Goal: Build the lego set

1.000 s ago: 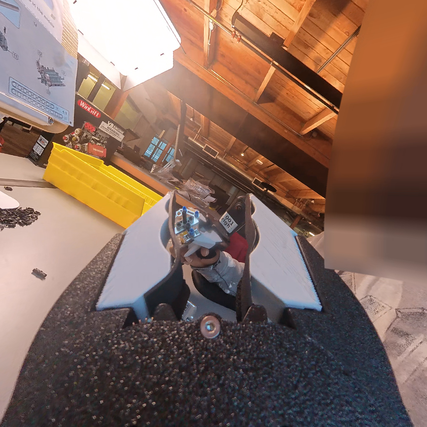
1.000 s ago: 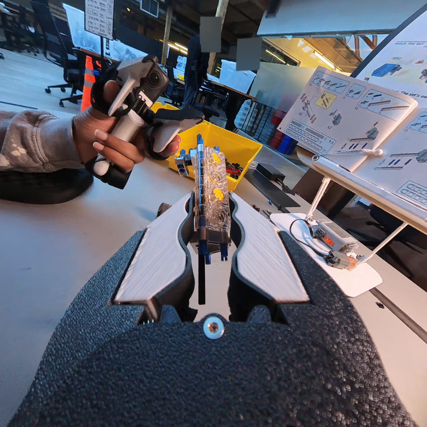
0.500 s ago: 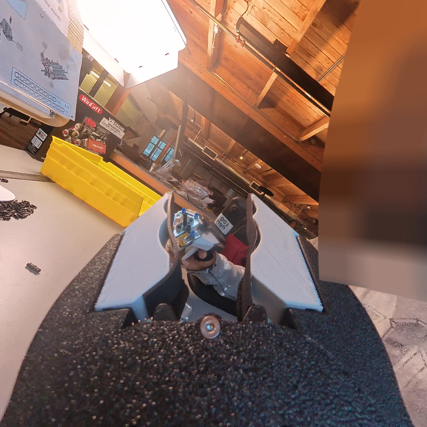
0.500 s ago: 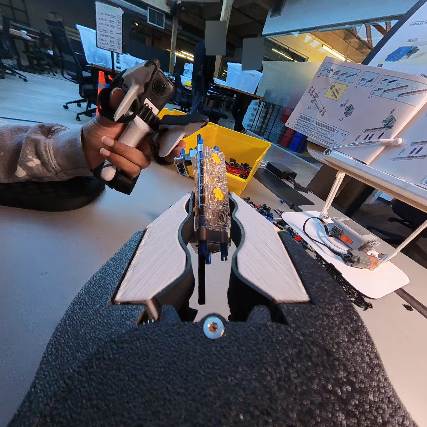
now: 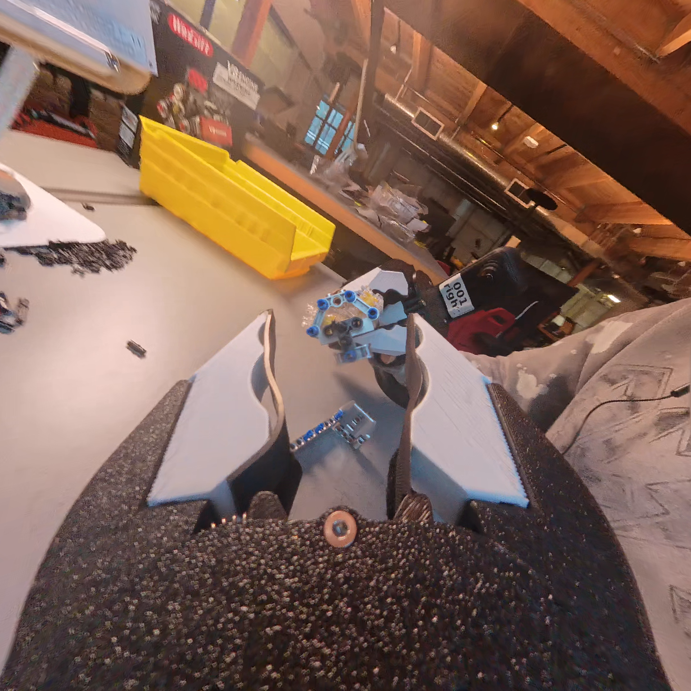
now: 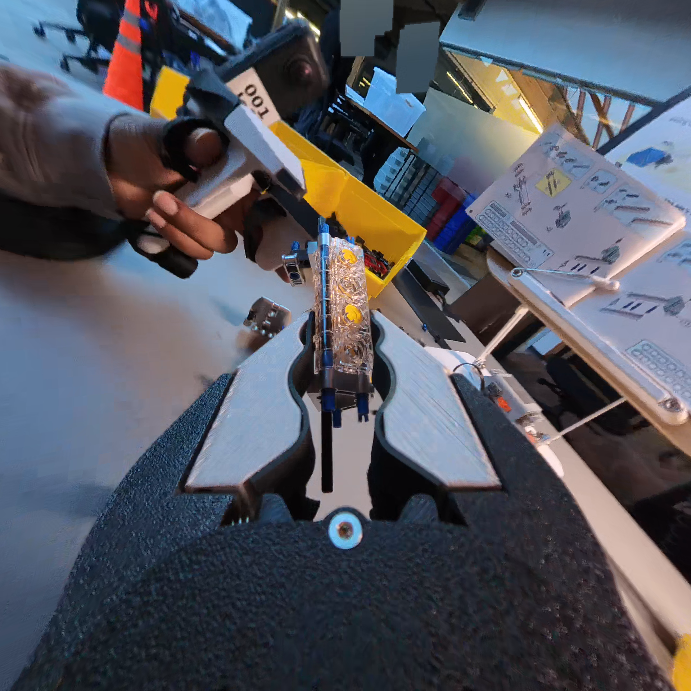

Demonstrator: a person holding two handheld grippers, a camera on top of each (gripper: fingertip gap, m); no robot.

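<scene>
- Right gripper pinches clear brick assembly, which projects forward beyond its fingertips.
- Left gripper spread, holding nothing; small grey piece lies on table between its fingers.

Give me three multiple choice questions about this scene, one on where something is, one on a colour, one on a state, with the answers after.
1. Where does the small grey plate with blue pins lie?
A. in the yellow bin
B. on the table between the left claw's fingers
C. on the instruction sheet

2. What colour is the bin?
A. yellow
B. green
C. red

3. What state is the right claw in?
A. open and empty
B. shut on the clear brick assembly
C. out of view

Answers: 1 B, the left wrist view shows it on the table in the open left claw's gap. 2 A, its walls are yellow. 3 B, both fingers press the clear brick assembly.
</scene>
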